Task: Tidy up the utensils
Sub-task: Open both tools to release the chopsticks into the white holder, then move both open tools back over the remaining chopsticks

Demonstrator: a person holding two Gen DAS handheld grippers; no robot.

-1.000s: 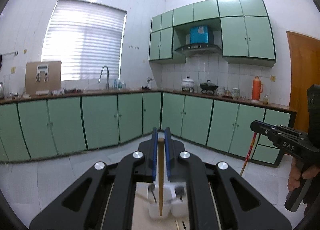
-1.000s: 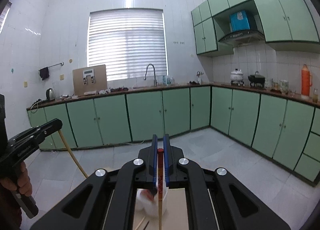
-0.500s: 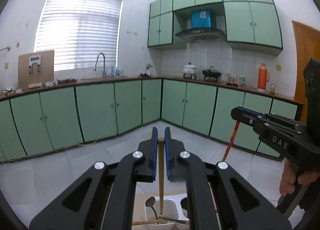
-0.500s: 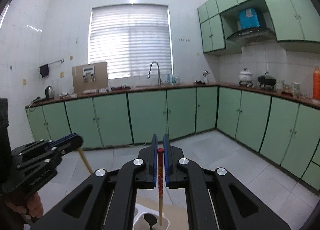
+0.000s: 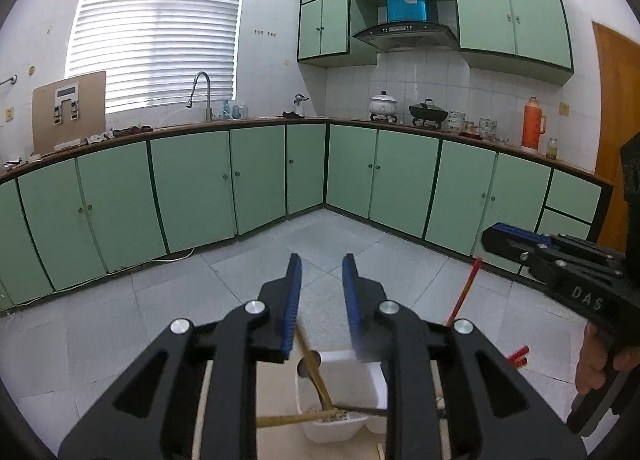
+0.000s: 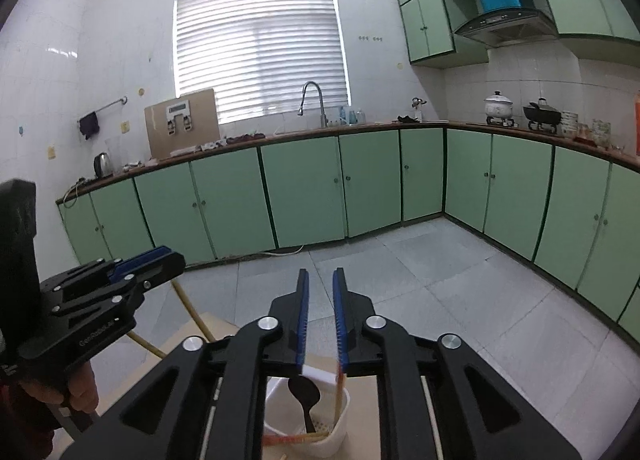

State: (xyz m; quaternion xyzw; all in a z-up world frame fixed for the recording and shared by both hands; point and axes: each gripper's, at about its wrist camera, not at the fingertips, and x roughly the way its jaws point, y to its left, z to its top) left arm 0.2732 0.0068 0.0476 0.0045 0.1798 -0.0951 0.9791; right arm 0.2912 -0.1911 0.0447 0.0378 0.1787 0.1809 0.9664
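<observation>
Both my black, blue-padded grippers, left (image 5: 319,292) and right (image 6: 320,310), have just parted slightly, gripping nothing, their bamboo chopstick (image 5: 312,366) and red-tipped chopstick (image 6: 339,392) leaning inside the white plastic utensil holder (image 6: 338,426) below.

Green cabinets (image 5: 192,188), faucet (image 5: 202,94), orange thermos (image 5: 532,122) (right counter), blinds (image 6: 260,44)

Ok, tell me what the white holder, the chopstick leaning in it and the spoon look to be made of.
White holder: probably plastic; an even, matte white wall with a rounded rim.
Chopstick: looks like bamboo or wood, plain yellowish-tan with a dull finish.
Spoon: dark and smooth with a slight sheen; could be metal in shadow or dark plastic, the pictures leave it open.
</observation>
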